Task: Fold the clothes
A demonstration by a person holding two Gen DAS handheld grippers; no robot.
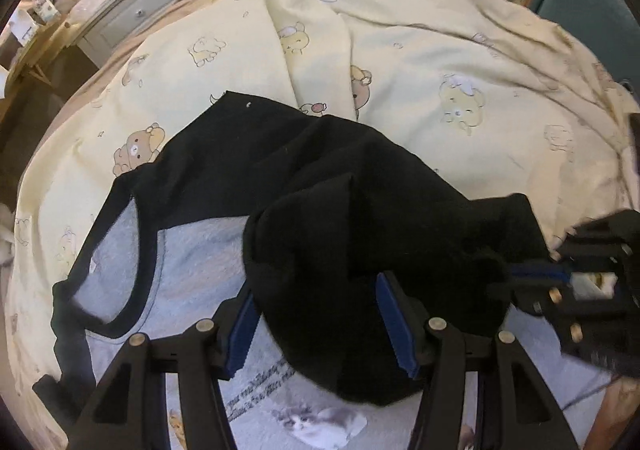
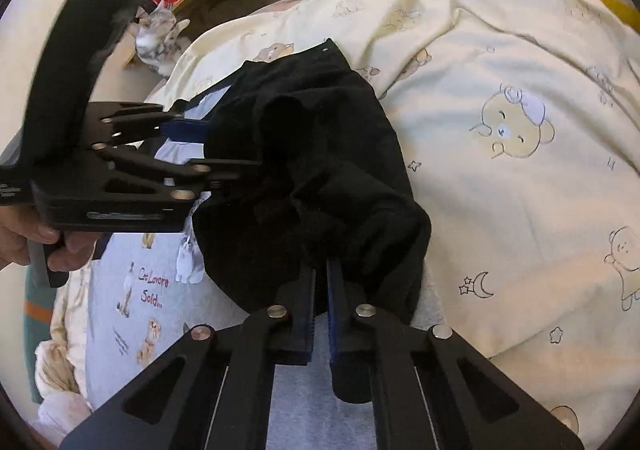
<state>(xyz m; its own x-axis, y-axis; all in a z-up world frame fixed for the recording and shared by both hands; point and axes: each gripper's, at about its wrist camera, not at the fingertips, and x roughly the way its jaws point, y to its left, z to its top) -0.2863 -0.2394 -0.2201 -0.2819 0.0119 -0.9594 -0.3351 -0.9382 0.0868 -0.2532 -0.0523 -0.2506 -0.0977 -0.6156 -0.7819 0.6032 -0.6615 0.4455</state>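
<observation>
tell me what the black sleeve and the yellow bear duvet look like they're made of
Black sleeve: looks like thick matte knit, maybe fleece; it bunches in soft rounded folds without shine.
Yellow bear duvet: looks like thin woven cotton with a printed pattern, padded underneath; fine creases, no gloss.

You've got a bed [image 1: 132, 50] w/ a pale yellow duvet [image 1: 440, 50] spread over it, bear and moon print, creased w/ a long fold down the middle. Brown sheet [image 1: 92, 78] shows along the far edge. Directly on the duvet lies a grey shirt [image 1: 192, 262], black trim, cat print, w/ its black sleeve [image 1: 320, 210] bunched up on top.
</observation>
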